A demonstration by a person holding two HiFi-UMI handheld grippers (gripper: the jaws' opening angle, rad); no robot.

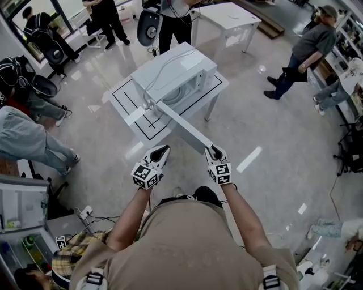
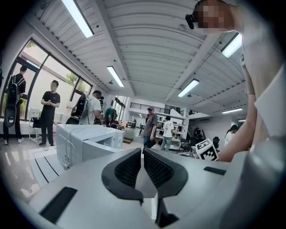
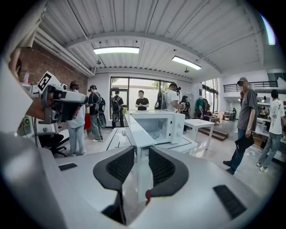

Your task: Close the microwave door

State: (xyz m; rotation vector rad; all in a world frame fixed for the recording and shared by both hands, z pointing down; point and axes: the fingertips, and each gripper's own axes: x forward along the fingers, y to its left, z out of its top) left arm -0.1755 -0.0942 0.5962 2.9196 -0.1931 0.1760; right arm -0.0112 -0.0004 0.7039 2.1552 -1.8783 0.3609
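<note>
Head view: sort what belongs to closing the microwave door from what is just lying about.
For the job:
microwave
open microwave door
right gripper, jaws clamped on the door's edge
marked table under the microwave

Just about:
left gripper, jaws together, holding nothing
spare white table
person in grey, standing off to the side
</note>
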